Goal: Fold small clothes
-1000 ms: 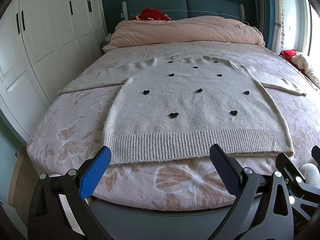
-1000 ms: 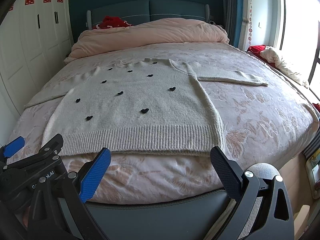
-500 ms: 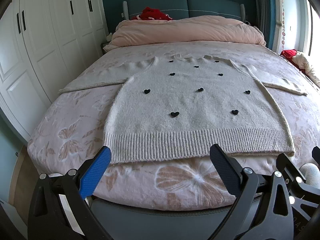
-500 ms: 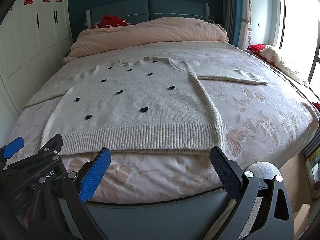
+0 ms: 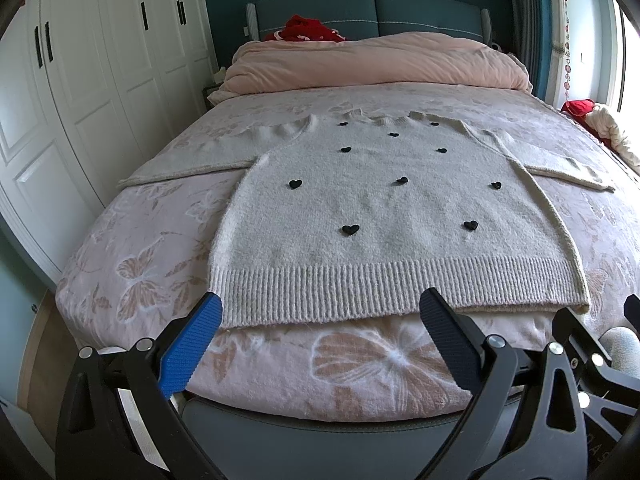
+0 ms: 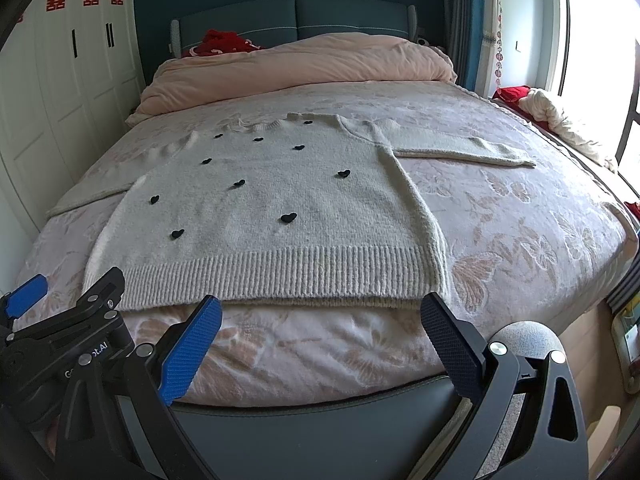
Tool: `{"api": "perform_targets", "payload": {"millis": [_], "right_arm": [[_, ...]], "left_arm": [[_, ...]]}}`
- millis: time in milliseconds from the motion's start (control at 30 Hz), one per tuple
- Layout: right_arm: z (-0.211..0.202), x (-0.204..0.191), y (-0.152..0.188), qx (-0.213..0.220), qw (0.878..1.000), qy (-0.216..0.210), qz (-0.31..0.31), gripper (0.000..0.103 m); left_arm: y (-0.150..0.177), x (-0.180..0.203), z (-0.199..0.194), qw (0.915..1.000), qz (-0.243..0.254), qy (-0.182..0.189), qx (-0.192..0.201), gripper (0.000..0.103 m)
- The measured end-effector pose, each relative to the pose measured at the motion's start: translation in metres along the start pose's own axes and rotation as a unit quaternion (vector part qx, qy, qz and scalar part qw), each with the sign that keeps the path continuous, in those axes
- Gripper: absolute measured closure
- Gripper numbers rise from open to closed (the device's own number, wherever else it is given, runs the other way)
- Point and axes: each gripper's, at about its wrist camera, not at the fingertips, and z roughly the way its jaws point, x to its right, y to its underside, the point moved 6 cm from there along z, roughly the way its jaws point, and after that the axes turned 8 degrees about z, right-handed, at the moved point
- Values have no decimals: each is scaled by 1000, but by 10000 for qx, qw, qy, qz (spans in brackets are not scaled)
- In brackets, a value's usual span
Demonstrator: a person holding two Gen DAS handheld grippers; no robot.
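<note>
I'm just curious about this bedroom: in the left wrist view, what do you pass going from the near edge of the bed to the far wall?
Cream knitted sweater with black hearts → rumpled pink duvet → red fabric bundle → teal padded headboard.

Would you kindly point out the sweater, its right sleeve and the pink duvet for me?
sweater (image 5: pixel 384 216), left wrist view, middle of the front panel.
right sleeve (image 6: pixel 460 146), right wrist view, mid-length of the sleeve.
pink duvet (image 5: pixel 372 62), left wrist view, centre of the bundle.
</note>
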Motion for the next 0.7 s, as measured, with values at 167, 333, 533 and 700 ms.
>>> {"api": "perform_targets", "payload": {"millis": [167, 333, 533, 700], "right_arm": [[0, 1, 1, -12, 10000, -2, 12, 5], [0, 1, 1, -23, 10000, -4, 22, 5], [1, 2, 3, -45, 10000, 2, 55, 5], [0, 3, 4, -58, 10000, 3, 63, 5]], "left_arm": [[0, 2, 0, 10000, 11, -16, 9, 6], [0, 2, 0, 10000, 11, -18, 9, 6], [0, 2, -1, 10000, 11, -20, 8, 7], [0, 2, -1, 10000, 10, -21, 4, 7]]}}
